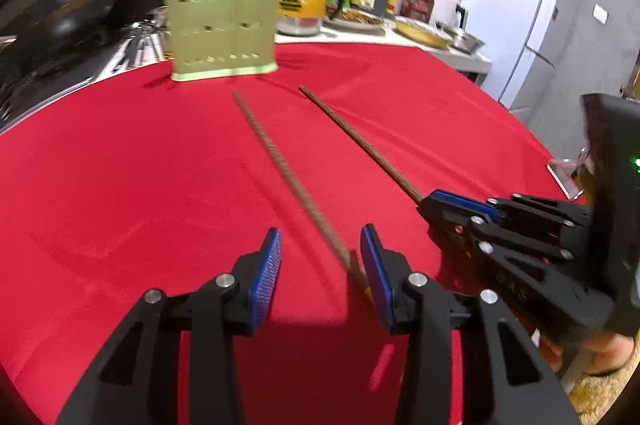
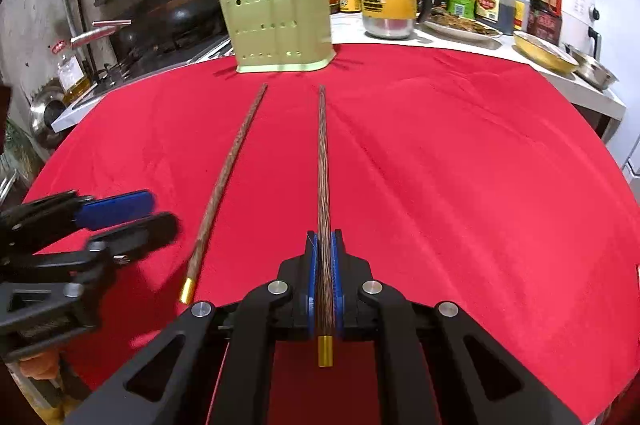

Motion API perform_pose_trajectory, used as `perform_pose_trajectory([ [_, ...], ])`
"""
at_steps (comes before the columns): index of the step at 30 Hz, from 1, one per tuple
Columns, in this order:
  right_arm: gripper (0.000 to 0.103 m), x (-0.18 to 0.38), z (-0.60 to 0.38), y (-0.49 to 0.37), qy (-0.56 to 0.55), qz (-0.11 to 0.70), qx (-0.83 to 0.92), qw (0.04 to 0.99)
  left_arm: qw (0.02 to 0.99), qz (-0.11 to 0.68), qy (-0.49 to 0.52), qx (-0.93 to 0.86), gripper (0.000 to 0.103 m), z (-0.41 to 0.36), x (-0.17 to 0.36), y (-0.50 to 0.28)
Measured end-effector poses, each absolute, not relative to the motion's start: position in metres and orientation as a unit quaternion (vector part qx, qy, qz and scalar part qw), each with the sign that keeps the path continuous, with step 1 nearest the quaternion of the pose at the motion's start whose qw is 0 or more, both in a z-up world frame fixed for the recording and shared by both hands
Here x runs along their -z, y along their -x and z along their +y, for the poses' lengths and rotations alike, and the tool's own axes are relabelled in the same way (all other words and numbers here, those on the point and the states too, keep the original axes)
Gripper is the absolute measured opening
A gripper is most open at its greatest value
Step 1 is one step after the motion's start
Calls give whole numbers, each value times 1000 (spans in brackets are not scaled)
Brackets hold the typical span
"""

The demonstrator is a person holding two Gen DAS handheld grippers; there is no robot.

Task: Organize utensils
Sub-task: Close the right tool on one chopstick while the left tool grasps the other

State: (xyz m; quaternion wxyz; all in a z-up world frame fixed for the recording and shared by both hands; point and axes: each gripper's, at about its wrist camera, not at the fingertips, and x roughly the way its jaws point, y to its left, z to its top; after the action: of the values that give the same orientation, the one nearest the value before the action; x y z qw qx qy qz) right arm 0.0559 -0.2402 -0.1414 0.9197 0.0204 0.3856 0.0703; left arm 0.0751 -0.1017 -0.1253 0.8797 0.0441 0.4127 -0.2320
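A bench (image 2: 460,165) draped in red cloth is seen from both wrist views. At its far edge a pale green perforated utensil holder (image 2: 280,25) stands upright, and about 6 brown chopsticks with gold end caps are propped inside it, leaning at various angles.

2 more chopsticks are out on the cloth. The held chopstick (image 2: 323,161) is clamped between the blue pads of the right claw (image 2: 325,265), whose jaws are closed tight on it near the gold-capped end; the cap sticks out behind the pads, and the thin tip points toward the holder. Whether that tip rests on the cloth or is lifted just above it cannot be told.

The loose chopstick (image 2: 224,181) lies flat on the cloth just to the left of the held one, its thin end also aimed at the holder and its gold cap nearest the camera. In the left wrist view the left claw (image 1: 320,257) is placed astride the thick end of this chopstick with its jaws partly open. The stick sits close against the right-hand pad; the picture is blurred there, so contact is uncertain, but a wide gap is left on the other side and nothing is gripped.

A yellow mug (image 2: 390,3) and several bottles are crowded on the white counter behind the holder.
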Motion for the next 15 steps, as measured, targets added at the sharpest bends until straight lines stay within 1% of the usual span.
perform_pose_trajectory([
  [4, 7, 143, -244, -48, -20, 378, -76, 922, 876, 423, -59, 222, 41, -116, 133, -83],
  [5, 7, 143, -245, -47, -23, 377, -79, 923, 877, 423, -70, 217, 36, -118, 133, -83],
  [6, 7, 144, -246, -46, -28, 374, -87, 923, 879, 422, -82, 207, 23, -120, 133, -82],
  [8, 7, 145, -249, -44, -40, 372, -104, 922, 880, 419, -111, 193, 11, -117, 134, -79],
  [12, 11, 146, -253, -41, -51, 369, -138, 918, 881, 418, -137, 176, 8, -96, 133, -72],
  [14, 17, 146, -254, -35, -49, 362, -151, 918, 880, 421, -138, 173, 8, -84, 133, -69],
  [15, 22, 147, -254, -31, -44, 357, -158, 919, 880, 421, -136, 171, 8, -79, 132, -67],
])
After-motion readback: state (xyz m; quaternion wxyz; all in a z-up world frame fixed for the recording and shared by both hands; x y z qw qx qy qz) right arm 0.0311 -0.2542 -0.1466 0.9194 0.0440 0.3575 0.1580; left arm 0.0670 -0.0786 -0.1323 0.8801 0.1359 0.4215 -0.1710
